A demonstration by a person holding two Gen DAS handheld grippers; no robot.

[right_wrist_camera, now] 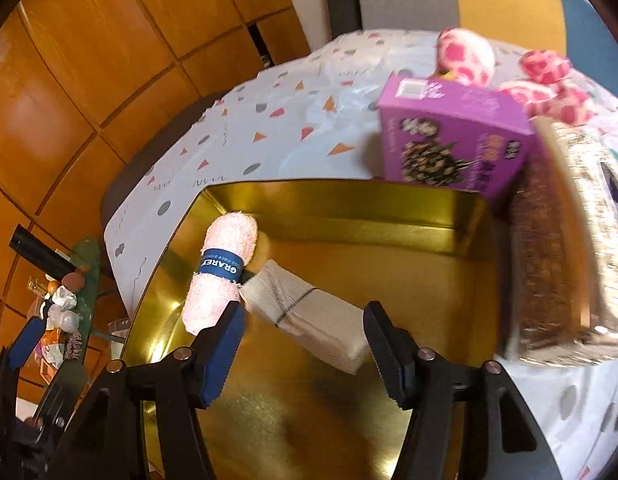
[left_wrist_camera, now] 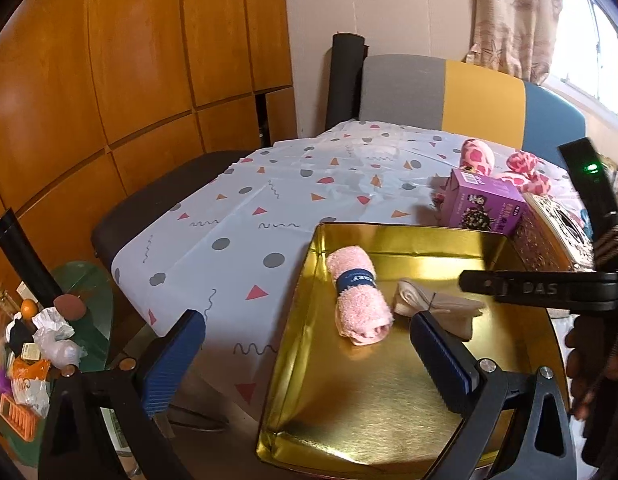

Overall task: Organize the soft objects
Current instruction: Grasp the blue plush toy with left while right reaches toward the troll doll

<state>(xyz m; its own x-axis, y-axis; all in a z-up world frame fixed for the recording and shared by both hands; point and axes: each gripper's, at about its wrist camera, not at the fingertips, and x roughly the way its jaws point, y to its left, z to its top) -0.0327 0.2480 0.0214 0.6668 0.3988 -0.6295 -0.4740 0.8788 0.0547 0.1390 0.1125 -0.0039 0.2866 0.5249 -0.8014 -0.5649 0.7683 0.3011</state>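
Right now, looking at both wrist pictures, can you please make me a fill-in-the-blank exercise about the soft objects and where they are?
1. The rolled pink towel lies inside the ____ tin.
2. The band around the pink towel is ____.
3. The beige folded cloth lies between the fingers of the right gripper, which are ____.
4. The pink spotted plush toy sits behind the ____ box on the table.

Missing words: gold; blue; open; purple
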